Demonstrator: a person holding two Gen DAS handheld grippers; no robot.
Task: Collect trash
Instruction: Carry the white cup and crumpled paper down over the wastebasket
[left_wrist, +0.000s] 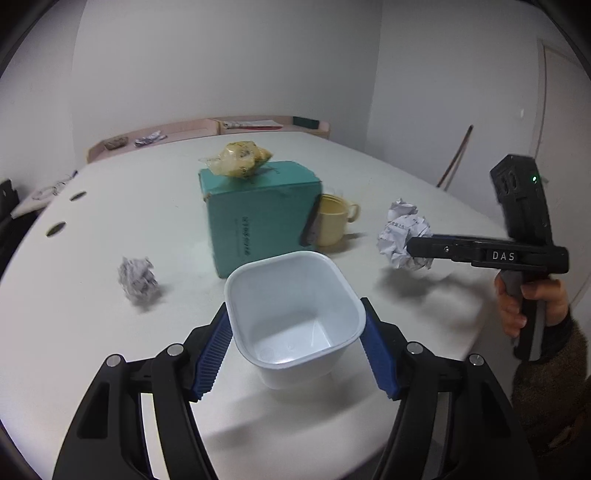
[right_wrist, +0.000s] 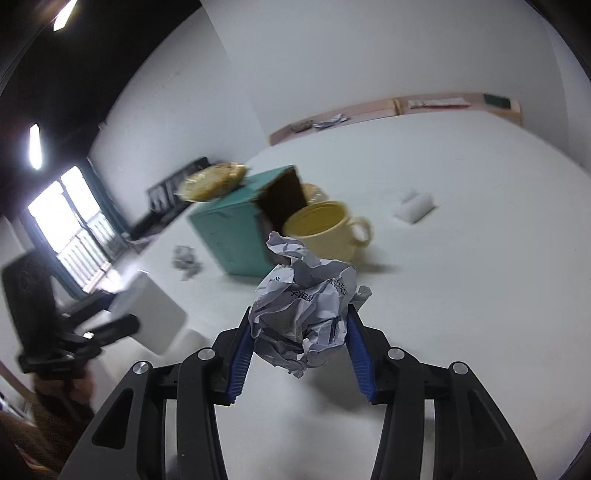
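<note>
My left gripper (left_wrist: 295, 332) is shut on a white square plastic tub (left_wrist: 295, 291), open side up, held above the white table (left_wrist: 369, 170). My right gripper (right_wrist: 300, 332) is shut on a crumpled paper ball (right_wrist: 303, 306) and holds it above the table; it also shows in the left wrist view (left_wrist: 404, 236), right of the tub. A second crumpled paper ball (left_wrist: 138, 280) lies on the table left of the tub. A yellowish crumpled plastic bag (left_wrist: 240, 158) sits on top of a teal box (left_wrist: 258, 218).
A cream mug (right_wrist: 325, 229) stands beside the teal box. A small white block (right_wrist: 413, 203) lies further back on the table. A pink ledge (left_wrist: 184, 129) with scraps runs along the far table edge. Dark chairs (right_wrist: 173, 199) stand at the left.
</note>
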